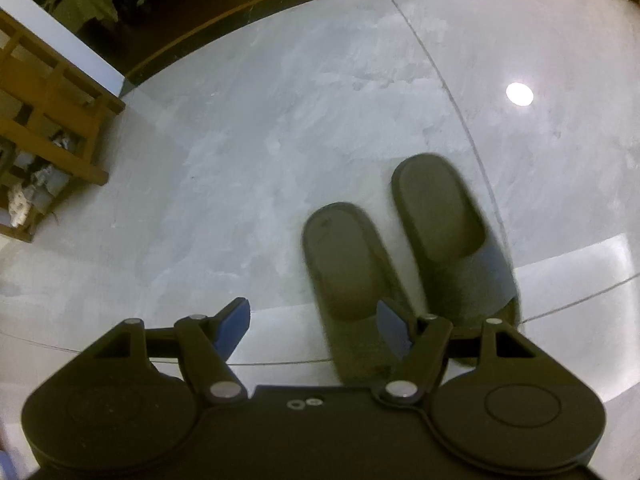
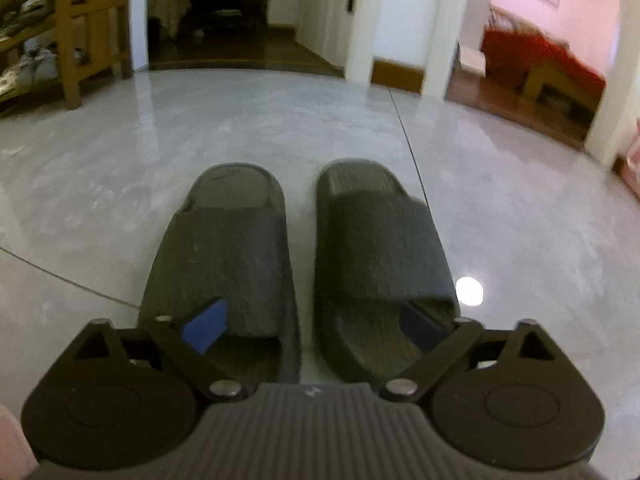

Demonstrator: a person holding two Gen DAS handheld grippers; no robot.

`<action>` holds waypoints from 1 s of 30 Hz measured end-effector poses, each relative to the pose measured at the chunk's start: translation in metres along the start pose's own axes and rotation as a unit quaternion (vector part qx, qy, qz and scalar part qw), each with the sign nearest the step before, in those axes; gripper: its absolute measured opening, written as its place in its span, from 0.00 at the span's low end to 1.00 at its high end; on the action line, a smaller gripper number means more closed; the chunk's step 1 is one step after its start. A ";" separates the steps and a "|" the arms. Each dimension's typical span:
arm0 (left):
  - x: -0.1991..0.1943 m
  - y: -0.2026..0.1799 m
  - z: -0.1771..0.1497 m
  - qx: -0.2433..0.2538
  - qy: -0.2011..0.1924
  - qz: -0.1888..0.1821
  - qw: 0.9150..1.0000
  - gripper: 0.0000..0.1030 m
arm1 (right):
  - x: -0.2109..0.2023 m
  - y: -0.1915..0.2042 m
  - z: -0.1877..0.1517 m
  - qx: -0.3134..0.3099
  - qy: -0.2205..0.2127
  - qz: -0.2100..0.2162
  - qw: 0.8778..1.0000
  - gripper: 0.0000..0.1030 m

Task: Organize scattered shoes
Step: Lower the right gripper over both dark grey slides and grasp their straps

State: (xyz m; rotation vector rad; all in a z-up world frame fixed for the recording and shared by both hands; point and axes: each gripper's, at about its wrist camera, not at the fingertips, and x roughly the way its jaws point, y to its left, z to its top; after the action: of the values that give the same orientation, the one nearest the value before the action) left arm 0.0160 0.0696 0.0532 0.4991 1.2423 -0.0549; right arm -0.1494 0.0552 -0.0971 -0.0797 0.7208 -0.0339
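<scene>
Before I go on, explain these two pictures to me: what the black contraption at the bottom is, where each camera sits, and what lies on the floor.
There is no robot here. A person carries a hand-held gripper in each hand, and a wide-angle camera on each looks forward along its two fingers, so each picture shows its own gripper at the bottom.

In the left-hand camera view, the left gripper stands open, holding nothing, above the grey tiled floor. In the right-hand camera view, the right gripper is open too, and nothing is clamped.

On the floor a pair of dark slippers lies side by side: the left slipper and the right slipper. At the left edge stands a wooden shoe rack with shoes on it.
</scene>
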 end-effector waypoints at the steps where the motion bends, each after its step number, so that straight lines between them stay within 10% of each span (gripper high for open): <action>1: 0.000 -0.002 0.002 0.002 -0.006 -0.005 1.000 0.68 | 0.001 -0.002 0.000 0.000 -0.003 0.003 1.000 0.98; 8: 0.004 -0.007 0.007 -0.012 -0.013 -0.019 1.000 0.68 | -0.009 -0.016 -0.005 0.004 -0.021 0.002 1.000 0.98; 20: 0.075 -0.022 0.023 -0.032 0.096 -0.030 0.994 0.68 | 0.008 -0.014 -0.037 0.055 -0.066 0.028 0.996 0.99; 30: 0.110 -0.022 0.000 -0.031 0.079 -0.022 0.996 0.68 | 0.013 -0.014 -0.047 0.032 -0.077 0.010 0.996 0.99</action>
State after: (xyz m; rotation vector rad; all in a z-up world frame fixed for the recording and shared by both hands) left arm 0.0462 0.0745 -0.0549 0.4281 1.4063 -0.0126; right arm -0.1707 0.0378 -0.1401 -0.0134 0.5651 -0.0309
